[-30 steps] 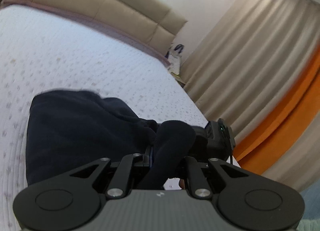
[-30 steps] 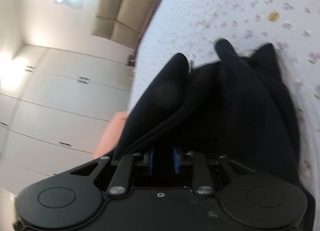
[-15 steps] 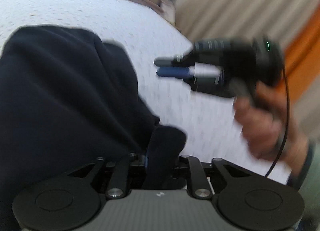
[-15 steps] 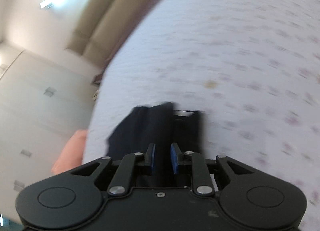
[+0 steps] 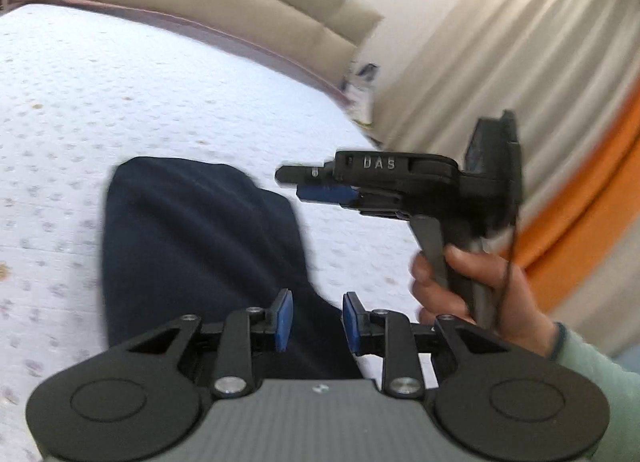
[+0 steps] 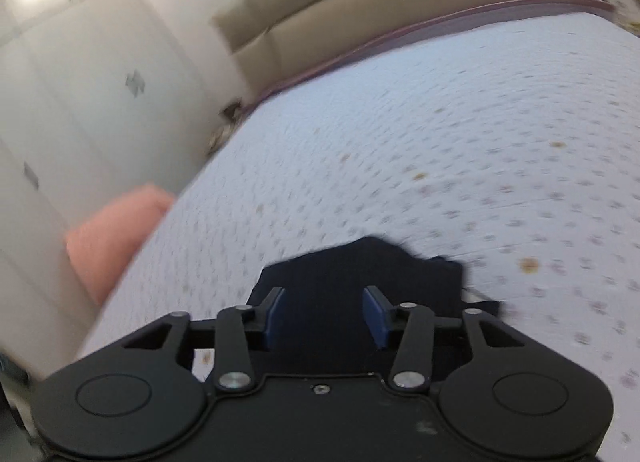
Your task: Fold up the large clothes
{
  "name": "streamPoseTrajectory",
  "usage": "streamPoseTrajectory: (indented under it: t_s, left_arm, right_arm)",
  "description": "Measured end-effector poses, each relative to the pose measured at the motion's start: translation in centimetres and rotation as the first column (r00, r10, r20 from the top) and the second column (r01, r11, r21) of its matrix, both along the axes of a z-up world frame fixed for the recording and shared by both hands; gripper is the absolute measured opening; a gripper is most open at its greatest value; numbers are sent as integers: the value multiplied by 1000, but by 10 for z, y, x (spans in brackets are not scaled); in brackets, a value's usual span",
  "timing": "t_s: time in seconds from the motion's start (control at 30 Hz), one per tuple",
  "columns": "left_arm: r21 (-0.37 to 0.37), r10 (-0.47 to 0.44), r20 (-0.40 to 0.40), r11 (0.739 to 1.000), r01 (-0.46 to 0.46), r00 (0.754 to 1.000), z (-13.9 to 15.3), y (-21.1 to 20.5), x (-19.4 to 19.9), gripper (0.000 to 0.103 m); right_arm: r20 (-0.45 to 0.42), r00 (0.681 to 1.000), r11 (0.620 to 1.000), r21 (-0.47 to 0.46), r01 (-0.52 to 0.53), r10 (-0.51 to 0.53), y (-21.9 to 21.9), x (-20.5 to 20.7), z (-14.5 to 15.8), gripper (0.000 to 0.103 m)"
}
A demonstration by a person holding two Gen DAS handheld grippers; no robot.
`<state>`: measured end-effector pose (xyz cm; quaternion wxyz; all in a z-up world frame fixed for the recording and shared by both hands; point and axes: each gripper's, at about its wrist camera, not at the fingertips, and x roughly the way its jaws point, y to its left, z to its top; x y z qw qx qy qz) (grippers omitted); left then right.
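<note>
A dark navy garment [image 5: 192, 238] lies folded in a narrow stack on the white flowered bedspread [image 5: 120, 94]. My left gripper [image 5: 316, 320] is open just above its near end, holding nothing. My right gripper [image 6: 324, 316] is open too, above the near edge of the same garment [image 6: 360, 282]. In the left wrist view the right gripper [image 5: 316, 186] hovers to the right of the garment, held by a hand [image 5: 480, 290].
A beige padded headboard [image 5: 200, 2] runs along the far side of the bed. Beige and orange curtains [image 5: 520, 82] hang at the right. White wardrobe doors [image 6: 60, 102] and a pink cushion [image 6: 112, 234] stand left of the bed.
Both grippers have let go of the garment and opened. It now lies flat on the bed, and both grippers have pulled back from it.
</note>
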<state>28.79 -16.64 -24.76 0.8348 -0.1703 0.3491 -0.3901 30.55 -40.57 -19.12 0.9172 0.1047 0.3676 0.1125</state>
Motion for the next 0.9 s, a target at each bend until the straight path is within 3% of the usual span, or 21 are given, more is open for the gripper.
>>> streamPoseTrajectory:
  t_s: [0.07,0.1,0.17,0.2,0.27,0.4,0.47,0.53,0.63,0.7,0.73,0.8,0.83,0.9]
  left_arm:
    - [26,-49,-81,998,52,995,-29,-3,12,24]
    - [21,-81,-104,996,84,991,-41,-4,10,23]
    - [46,-115,-67,992,118,991,-44,-8,-1,22]
    - [46,-125,-59,991,128,990,-43,-10,-4,22]
    - [25,-147,-75,988,150,986,-43,-15,-11,23]
    - [72,-164,-70,983,169,984,-46,-19,-30,25]
    - [85,-155,-76,983,161,985,-51,-14,-37,25]
    - [83,-135,-82,986,142,987,-52,-11,-31,24]
    - [55,-132,-100,989,138,986,-50,-5,-23,24]
    - [78,-150,-85,985,156,985,-50,-9,-22,23]
    - [89,-161,-76,982,168,984,-49,-15,-22,23]
    - [111,-190,-67,974,197,979,-47,-20,-26,24]
    - [129,-200,-56,970,205,978,-45,-17,-30,24]
    - [140,-206,-47,967,211,977,-42,-13,-31,25]
  right_arm:
    - [-77,997,995,-91,-31,24,21,21,-30,12]
    - [-91,996,983,-182,-20,3,27,30,-46,0]
    - [-58,995,917,-395,54,-83,27,43,-74,0]
    - [-40,991,896,-433,96,-125,19,49,-82,0]
    - [-49,981,927,-337,162,-190,-1,52,-77,0]
    - [28,960,920,-281,274,-277,-17,11,-39,0]
    - [9,958,942,-180,283,-286,-31,-28,-23,22]
    - [-19,964,959,-112,261,-265,-31,-67,-16,23]
    - [-90,978,977,-121,174,-186,-2,-100,-28,23]
    - [-174,964,953,-260,154,-203,17,-100,-60,21]
    - [-221,945,945,-276,175,-240,14,-98,-79,20]
    - [-300,898,946,-135,295,-322,-16,-102,-91,18]
    - [-293,893,939,-61,338,-341,-26,-109,-84,18]
    - [-229,912,938,-22,345,-341,-32,-126,-61,23]
